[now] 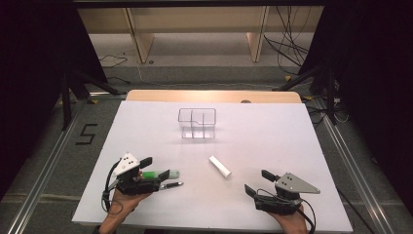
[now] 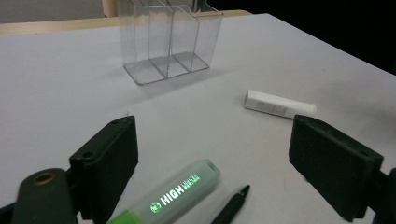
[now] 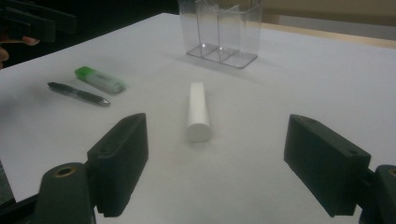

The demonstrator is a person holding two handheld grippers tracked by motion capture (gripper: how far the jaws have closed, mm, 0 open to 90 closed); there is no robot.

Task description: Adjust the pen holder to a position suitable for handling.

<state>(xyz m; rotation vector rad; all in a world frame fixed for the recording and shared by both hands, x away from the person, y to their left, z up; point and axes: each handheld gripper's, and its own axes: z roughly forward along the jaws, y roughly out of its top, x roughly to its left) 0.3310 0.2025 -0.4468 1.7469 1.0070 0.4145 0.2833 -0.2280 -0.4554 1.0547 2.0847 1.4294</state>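
A clear plastic organizer [image 1: 197, 123] with several compartments stands at the middle back of the white table [image 1: 272, 131]. A white tube [image 1: 220, 166] lies in front of it. At the front left lie a green highlighter [image 1: 160, 174] and a black pen [image 1: 170, 185]. My left gripper [image 1: 155, 173] hangs open over them, and the highlighter [image 2: 173, 196] and pen [image 2: 231, 207] lie low between its jaws, untouched. My right gripper [image 1: 258, 183] is open at the front right, facing the white tube [image 3: 199, 111], which lies ahead of its jaws.
The organizer [image 2: 168, 39] and the white tube [image 2: 279, 103] lie farther off in the left gripper view. Beyond the right gripper [image 3: 217, 135] lie the highlighter [image 3: 99, 79], the pen [image 3: 78, 94] and the organizer [image 3: 222, 30]. Dark stands and cables surround the table.
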